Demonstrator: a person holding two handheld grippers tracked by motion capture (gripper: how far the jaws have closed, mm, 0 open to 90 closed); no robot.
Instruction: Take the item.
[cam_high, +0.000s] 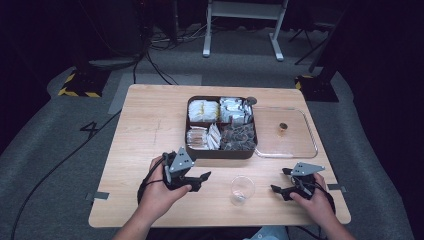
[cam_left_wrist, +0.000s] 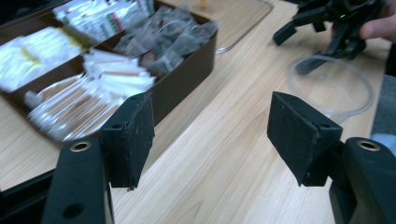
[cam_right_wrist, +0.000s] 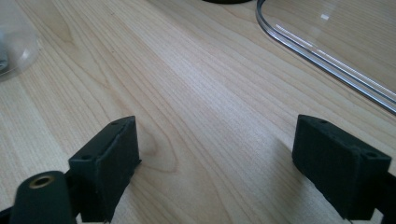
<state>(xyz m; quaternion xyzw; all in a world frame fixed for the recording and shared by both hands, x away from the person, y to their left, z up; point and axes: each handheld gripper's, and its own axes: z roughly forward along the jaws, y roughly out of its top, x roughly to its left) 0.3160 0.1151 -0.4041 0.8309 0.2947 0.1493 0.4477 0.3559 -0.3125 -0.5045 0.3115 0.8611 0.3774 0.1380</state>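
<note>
A clear plastic cup (cam_high: 242, 190) stands upright near the table's front edge, between my two grippers. My left gripper (cam_high: 202, 181) lies to the cup's left, pointing right, its jaws open with nothing between them. In the left gripper view my left gripper (cam_left_wrist: 212, 135) hovers over bare wood, with the cup (cam_left_wrist: 331, 88) ahead to the right and the right gripper (cam_left_wrist: 292, 52) beyond it. My right gripper (cam_high: 278, 180) rests to the cup's right, pointing left, open and empty. In the right gripper view my right gripper (cam_right_wrist: 215, 163) is spread over bare wood, with the cup's edge (cam_right_wrist: 16, 51) at the far left.
A dark compartment box (cam_high: 222, 152) holding several kinds of sachets sits at the table's middle back, and its front wall (cam_left_wrist: 187, 70) is close to my left jaw. A clear lid (cam_high: 310, 150) with a small brown knob (cam_high: 283, 128) lies to the box's right, its rim (cam_right_wrist: 327, 60) ahead of my right gripper.
</note>
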